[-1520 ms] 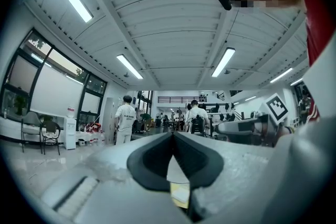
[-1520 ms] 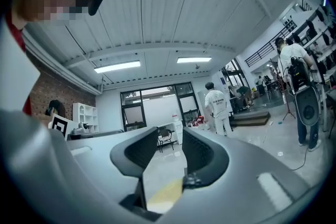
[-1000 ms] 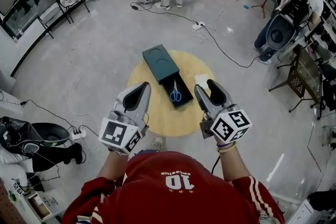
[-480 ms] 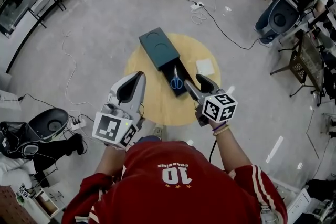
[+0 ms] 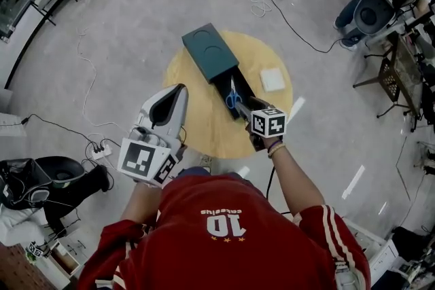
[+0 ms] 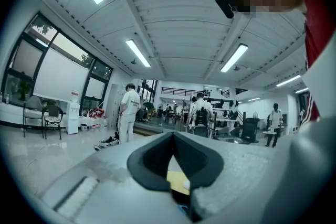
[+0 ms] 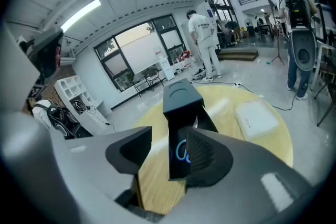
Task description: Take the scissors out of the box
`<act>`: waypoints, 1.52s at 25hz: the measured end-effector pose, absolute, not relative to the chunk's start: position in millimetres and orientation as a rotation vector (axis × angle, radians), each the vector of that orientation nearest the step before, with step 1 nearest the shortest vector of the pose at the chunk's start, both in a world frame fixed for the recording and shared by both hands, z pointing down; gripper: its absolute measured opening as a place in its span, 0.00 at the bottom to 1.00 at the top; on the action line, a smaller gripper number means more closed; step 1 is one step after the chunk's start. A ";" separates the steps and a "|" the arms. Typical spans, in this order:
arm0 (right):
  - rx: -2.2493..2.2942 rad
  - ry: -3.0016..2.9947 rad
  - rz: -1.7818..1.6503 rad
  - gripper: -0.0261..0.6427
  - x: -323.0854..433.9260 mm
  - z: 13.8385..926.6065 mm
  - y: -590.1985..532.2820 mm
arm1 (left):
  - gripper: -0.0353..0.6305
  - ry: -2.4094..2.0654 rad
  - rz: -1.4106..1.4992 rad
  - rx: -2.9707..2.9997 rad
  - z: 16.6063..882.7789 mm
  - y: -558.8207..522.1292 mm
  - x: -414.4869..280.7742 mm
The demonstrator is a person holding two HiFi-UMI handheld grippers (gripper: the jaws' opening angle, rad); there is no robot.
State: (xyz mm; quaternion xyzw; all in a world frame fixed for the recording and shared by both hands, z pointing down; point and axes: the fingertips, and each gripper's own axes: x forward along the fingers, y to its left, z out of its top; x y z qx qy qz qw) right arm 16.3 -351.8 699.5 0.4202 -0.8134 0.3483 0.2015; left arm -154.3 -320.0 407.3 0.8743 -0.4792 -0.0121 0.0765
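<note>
**Head view:** the right gripper [image 5: 239, 106] is poised over the open box [image 5: 212, 54] at mid-table [image 5: 194, 129]. The blue-handled scissors [image 5: 233, 99] lie inside the box. The left gripper [image 5: 175, 93] is held aside, to the left.

**Left gripper view:** its fingers [image 6: 152, 165] are together and empty.

**Right gripper view:** its fingers [image 7: 131, 152] are apart, have just narrowed slightly, and hold nothing. They should straddle the handles, clear of the box walls, before clamping.

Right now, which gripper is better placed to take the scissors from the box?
Right. The right gripper points down at the scissors in the box; its jaws, just closing slightly, stand open and empty. The left gripper points level, beside the box.
</note>
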 end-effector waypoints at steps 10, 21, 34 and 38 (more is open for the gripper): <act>1.083 -2.057 1.099 0.34 -0.3 778.6 -377.9 | 0.06 -1.432 0.007 2.571 433.6 -342.1 -182.2; 1.035 -1.779 1.130 0.30 4.1 825.4 -384.4 | 0.06 -1.431 0.028 2.556 446.1 -356.0 -200.5; 1.011 -1.513 1.190 0.18 11.6 848.6 -378.2 | 0.06 -1.434 0.023 2.551 448.6 -364.7 -208.0; 1.010 -1.494 1.152 0.18 9.9 848.2 -374.8 | 0.06 -1.439 0.016 2.549 447.7 -363.5 -211.7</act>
